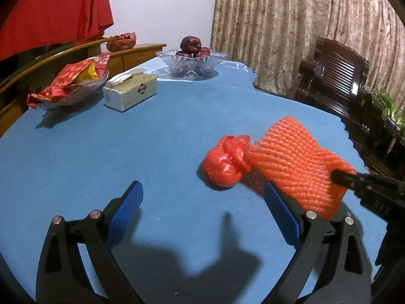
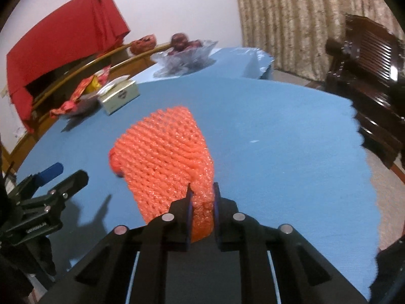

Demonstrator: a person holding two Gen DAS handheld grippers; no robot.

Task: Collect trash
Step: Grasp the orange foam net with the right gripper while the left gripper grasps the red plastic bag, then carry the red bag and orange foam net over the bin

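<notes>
Right hand-held gripper point(image 2: 202, 192) clamped on orange foam net point(image 2: 164, 152); left hand-held gripper point(image 1: 202, 195) jaws apart, near red bag wad point(image 1: 225, 164). Next: grab wad.

Black gripper point(image 1: 202, 215) (blue pads point(image 1: 125, 211))

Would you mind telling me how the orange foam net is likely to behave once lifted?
The orange foam net will probably flop and sag; its open mesh already bunches between the right hand-held gripper pads. It looks airy, so likely very light. It seems compressible, hardly fragile.
</notes>
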